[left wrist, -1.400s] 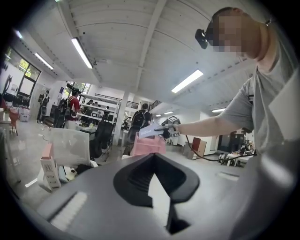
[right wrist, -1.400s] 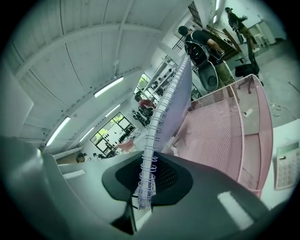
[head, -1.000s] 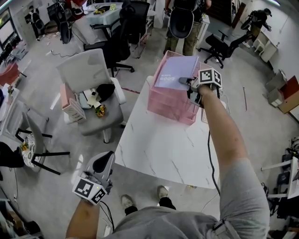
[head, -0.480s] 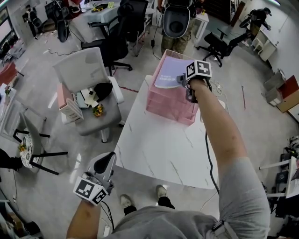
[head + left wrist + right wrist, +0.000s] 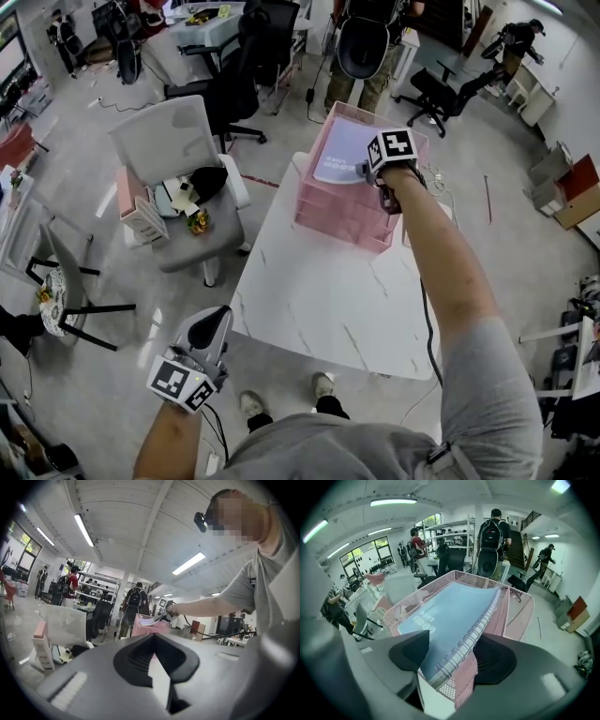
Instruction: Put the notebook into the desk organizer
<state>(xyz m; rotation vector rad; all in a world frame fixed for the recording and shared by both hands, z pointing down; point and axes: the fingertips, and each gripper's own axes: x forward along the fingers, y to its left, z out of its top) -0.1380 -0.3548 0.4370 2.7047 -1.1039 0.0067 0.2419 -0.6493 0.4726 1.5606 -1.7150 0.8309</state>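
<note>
Notebook [image 5: 454,606] judged light and floppy; my right gripper [image 5: 452,653], jaws just opening and spread, straddles its stiffer spiral edge at 6 o'clock, the best hold.

Head view: cover print on notebook [image 5: 337,150] too small to read. Lower tiers of desk organizer [image 5: 333,214]: contents not discernible through the mesh. Right edge of table [image 5: 309,300] partly covered by forearm [image 5: 441,253]. Left gripper view: organizer's base hidden behind left gripper [image 5: 153,639]; notebook only a pale sliver there, no detail.
</note>
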